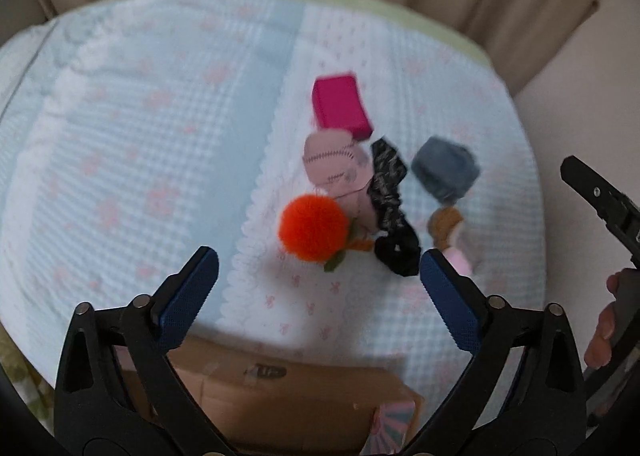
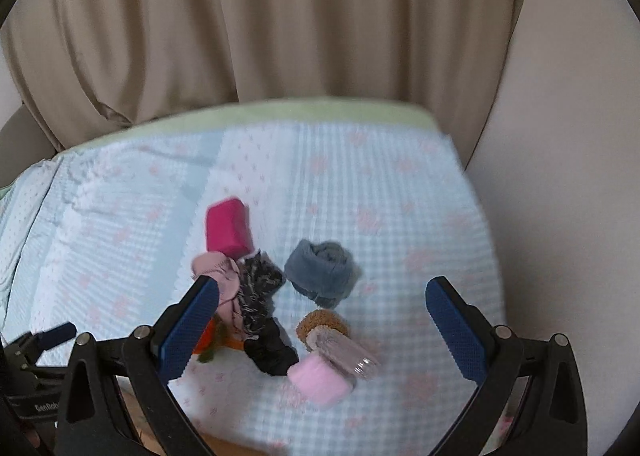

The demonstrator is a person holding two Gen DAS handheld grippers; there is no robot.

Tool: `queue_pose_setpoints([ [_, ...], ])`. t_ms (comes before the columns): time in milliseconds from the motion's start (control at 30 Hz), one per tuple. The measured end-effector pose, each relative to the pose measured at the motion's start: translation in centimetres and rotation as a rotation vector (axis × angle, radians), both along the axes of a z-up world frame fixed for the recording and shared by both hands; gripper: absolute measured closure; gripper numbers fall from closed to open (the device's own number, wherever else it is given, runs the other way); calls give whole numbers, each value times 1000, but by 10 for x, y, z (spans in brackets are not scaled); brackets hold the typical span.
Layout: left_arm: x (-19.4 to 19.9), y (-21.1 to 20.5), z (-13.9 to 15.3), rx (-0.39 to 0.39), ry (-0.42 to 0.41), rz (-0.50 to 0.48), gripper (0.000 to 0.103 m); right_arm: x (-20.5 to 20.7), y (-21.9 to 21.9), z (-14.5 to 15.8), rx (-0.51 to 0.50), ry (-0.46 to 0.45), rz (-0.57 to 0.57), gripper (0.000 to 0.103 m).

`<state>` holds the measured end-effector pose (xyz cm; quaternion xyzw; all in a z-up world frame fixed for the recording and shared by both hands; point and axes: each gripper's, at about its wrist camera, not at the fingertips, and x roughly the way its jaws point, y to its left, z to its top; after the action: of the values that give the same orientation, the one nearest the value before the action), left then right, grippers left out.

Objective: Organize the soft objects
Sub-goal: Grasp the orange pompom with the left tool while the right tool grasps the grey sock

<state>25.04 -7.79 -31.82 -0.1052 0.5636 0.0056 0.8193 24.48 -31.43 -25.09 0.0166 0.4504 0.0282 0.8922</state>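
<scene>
My left gripper (image 1: 319, 288) has its fingers (image 1: 188, 296) spread wide and grips nothing, hanging above the near edge of the bed (image 1: 132, 143); my right gripper (image 2: 322, 320) is likewise released, its blue pads wide apart over the same near edge with nothing between them. Just ahead of the left fingers lies a fluffy orange pompom (image 1: 313, 226) with a small green leaf, touching a black and grey scrunchie (image 1: 392, 211) that runs away from me toward the middle of the bed. Against the scrunchie's left side sits a pale pink stitched cloth (image 1: 334, 163), and beyond that, farther from the near edge, a bright magenta block (image 1: 341, 105). To the right of the scrunchie, a little apart, rests a rolled grey-blue sock (image 2: 322, 270). Nearer to me than the sock lies a small doll with brown hair (image 2: 320, 326), beside a light pink roll (image 2: 319, 378) that sits closest to the near edge; what exactly joins them is blurred. Below the near edge a brown cardboard box (image 1: 288, 396) shows. A beige curtain (image 2: 280, 23) hangs behind the far edge of the bed.
</scene>
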Motion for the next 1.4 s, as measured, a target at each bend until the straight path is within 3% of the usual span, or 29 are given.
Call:
queue_pose_setpoints([
  [267,44,-4,-81,-53,149,40,22,74,-15,-99,118,192,-5,0],
  [500,67,-8,-128,-112,236,55,34,112,-11,-152,157,289,1,0],
  [567,71,-8,-139,-123,260,64,41,119,-11,-163,163,310,-4,0],
  [633,75,-6,-151,-139,286,78,57,124,-12,-173,170,333,-9,8],
  [700,77,-4,-157,-151,292,90,61,129,-11,-182,200,357,-7,15],
  [800,79,-4,-160,-150,288,91,66,133,-7,-190,237,380,10,29],
  [1133,76,2,-148,-131,241,119,69,131,-5,-188,254,353,21,53],
  [1400,68,7,-110,-129,165,111,69,118,-12,-162,267,284,14,57],
])
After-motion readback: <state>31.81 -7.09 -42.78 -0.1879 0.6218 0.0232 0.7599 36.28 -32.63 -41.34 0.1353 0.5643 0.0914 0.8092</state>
